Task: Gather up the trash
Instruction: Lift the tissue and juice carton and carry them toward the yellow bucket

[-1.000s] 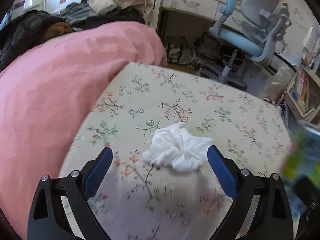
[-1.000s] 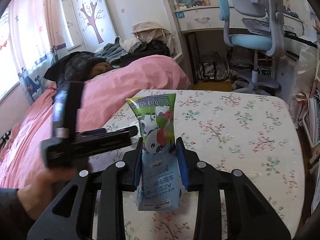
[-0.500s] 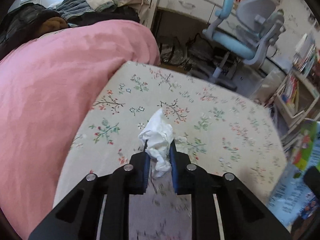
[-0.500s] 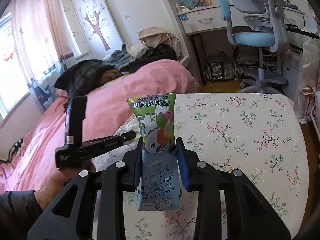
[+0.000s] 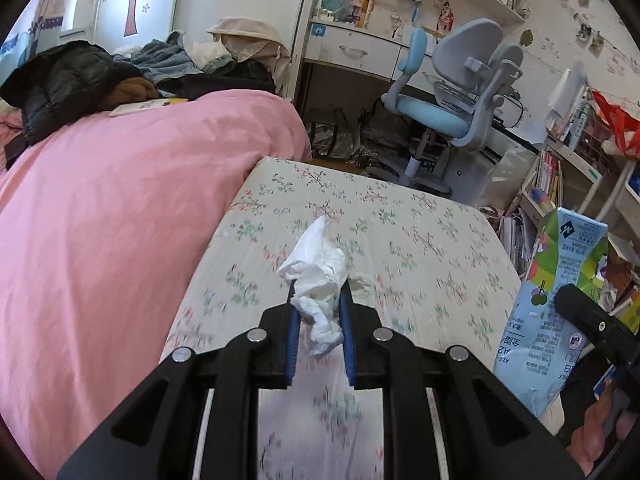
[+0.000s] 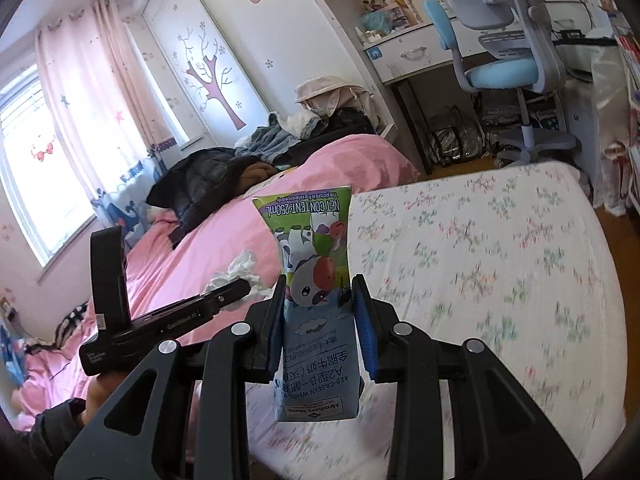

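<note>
Bright daylight through a window (image 6: 28, 152) behind pink curtains (image 6: 84, 92). Tree decal (image 6: 212, 88) on the white wall. Pink-quilted bed (image 5: 112, 208) heaped with dark clothes (image 5: 68, 80); floral-sheeted mattress (image 5: 420, 232) beside it. Blue-grey swivel chair (image 5: 452, 100) at a white desk (image 5: 352, 52). Wooden floor (image 6: 616, 224).

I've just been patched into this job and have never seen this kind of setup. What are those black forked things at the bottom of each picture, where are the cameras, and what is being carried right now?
There is no robot here. A person carries a hand-held gripper in each hand, each with two black fingers and blue pads, and a wide-angle camera on each looks forward along those fingers.

In the left camera's picture, the left hand-held gripper is shut on a crumpled white tissue. In the right camera's picture, the right hand-held gripper is shut on a milk carton, held upside down judging by its print.

Below both lies a bed: a flowered sheet beside a pink blanket. Each camera also catches the other gripper at its edge.
</note>
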`<state>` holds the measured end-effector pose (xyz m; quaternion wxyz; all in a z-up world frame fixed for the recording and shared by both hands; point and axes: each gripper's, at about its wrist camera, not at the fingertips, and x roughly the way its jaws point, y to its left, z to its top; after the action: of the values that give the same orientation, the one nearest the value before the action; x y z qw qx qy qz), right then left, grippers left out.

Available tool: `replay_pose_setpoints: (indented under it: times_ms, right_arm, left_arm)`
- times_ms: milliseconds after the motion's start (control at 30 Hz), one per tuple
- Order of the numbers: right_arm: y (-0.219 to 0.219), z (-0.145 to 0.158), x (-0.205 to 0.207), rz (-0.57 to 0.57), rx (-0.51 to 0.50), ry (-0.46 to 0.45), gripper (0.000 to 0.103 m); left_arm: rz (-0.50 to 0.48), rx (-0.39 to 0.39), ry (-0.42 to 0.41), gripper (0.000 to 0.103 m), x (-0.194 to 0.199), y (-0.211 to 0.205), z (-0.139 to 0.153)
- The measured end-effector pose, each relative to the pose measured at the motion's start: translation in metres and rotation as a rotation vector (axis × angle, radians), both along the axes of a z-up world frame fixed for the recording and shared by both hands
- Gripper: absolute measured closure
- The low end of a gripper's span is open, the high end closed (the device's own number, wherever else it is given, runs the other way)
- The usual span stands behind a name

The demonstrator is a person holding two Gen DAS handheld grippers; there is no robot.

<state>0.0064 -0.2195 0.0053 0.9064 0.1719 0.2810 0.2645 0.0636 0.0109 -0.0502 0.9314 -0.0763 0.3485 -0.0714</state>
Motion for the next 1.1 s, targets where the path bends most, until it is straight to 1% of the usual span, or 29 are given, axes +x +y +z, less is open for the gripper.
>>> replay_pose_setpoints:
  times_ms: [133,300,433,500,633,733,833,933,1100]
  right_arm:
    - [0.002,-0.005,-0.034,0.014,0.011,0.013,0.073]
    - [0.014,-0.009,-0.075,0.044,-0.018,0.012,0.073]
    - [0.027,-0.013,-0.106,0.07,-0.049,0.008,0.073]
    - [0.029,-0.015,-0.116,0.076,-0.053,0.01,0.073]
    - [0.028,-0.029,-0.134,0.072,-0.051,0.045,0.073]
    - [0.027,-0.035,-0.14,0.069,-0.05,0.069,0.073]
    - [0.026,-0.036,-0.145,0.065,-0.053,0.07,0.073]
    - [0.021,-0.034,-0.147,0.054,-0.046,0.068,0.073]
    - [0.015,-0.034,-0.15,0.04,-0.035,0.076,0.073]
  left_arm:
    - [-0.005,0.027,-0.012,0.084,-0.023,-0.005,0.001]
    - [-0.025,0.081,-0.04,0.084,-0.049,-0.017,0.0]
    - [-0.034,0.096,-0.051,0.084,-0.071,-0.019,-0.001]
    - [-0.035,0.098,-0.051,0.084,-0.079,-0.018,-0.002]
    - [-0.034,0.091,-0.048,0.084,-0.093,-0.018,-0.004]
    - [-0.035,0.103,-0.054,0.084,-0.1,-0.02,-0.005]
    - [-0.036,0.108,-0.052,0.084,-0.105,-0.021,-0.007]
    - [-0.034,0.109,-0.025,0.084,-0.112,-0.022,-0.014]
    - [-0.047,0.104,0.071,0.084,-0.132,-0.03,-0.035]
